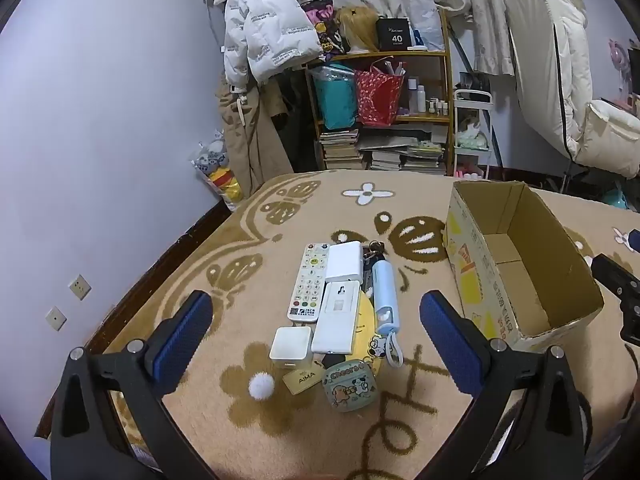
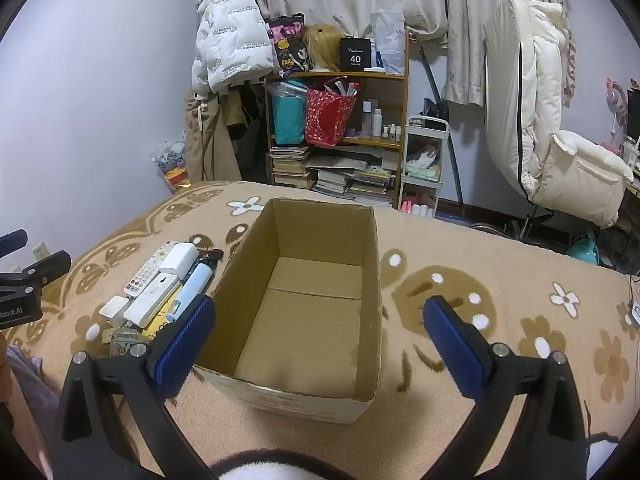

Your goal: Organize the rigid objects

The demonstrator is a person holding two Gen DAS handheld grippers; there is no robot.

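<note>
The left wrist camera is looking forward and down along its own blue-padded jaws, hovering close above the patterned blanket (image 1: pixel 280 200) and facing the cluster of small items (image 1: pixel 340 312), with the cardboard box (image 1: pixel 520 264) sitting off to its right. The right wrist camera is sitting further right, peering almost straight into that same cardboard box (image 2: pixel 312 300) from near its front edge, and catching the small items (image 2: pixel 160 292) at its left. Both views are facing the same far side of the room, sharing the wooden shelf (image 1: pixel 384 56), the white jacket (image 1: pixel 264 36) and the curtain. Each camera is also glimpsing the other gripper's black frame at its edge.
</note>
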